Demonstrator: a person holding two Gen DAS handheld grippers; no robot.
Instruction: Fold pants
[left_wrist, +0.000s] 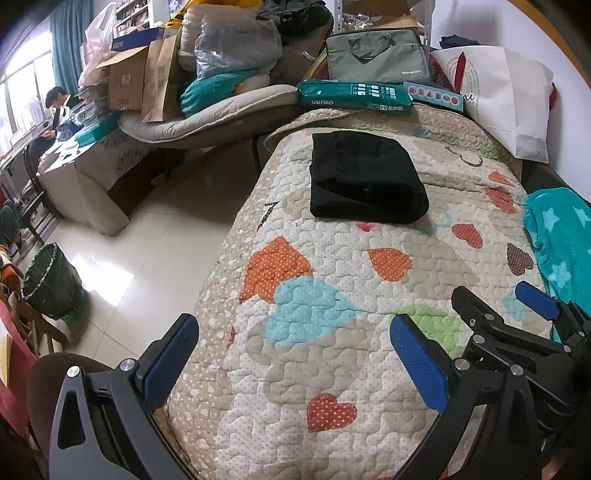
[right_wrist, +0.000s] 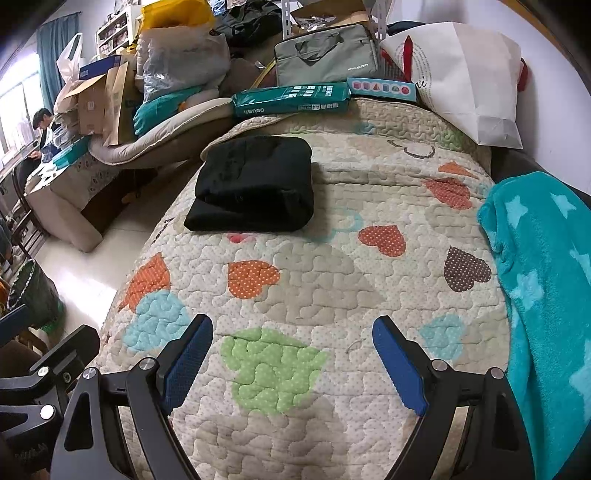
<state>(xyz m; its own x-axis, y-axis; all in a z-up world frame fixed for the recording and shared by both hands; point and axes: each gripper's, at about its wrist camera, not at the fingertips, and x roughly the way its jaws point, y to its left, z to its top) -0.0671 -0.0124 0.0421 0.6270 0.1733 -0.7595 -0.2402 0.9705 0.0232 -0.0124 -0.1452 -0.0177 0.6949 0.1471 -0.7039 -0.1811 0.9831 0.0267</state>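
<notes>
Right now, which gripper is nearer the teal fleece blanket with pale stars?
Right. The right gripper hovers just left of the teal fleece blanket; the left gripper is farther left, with the right gripper between it and the blanket.

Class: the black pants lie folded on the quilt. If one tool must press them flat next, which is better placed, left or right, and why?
Probably the left tool: the black pants lie nearly straight ahead of it. From the right tool, also open and empty, the pants sit off to the left across the quilt.
</notes>
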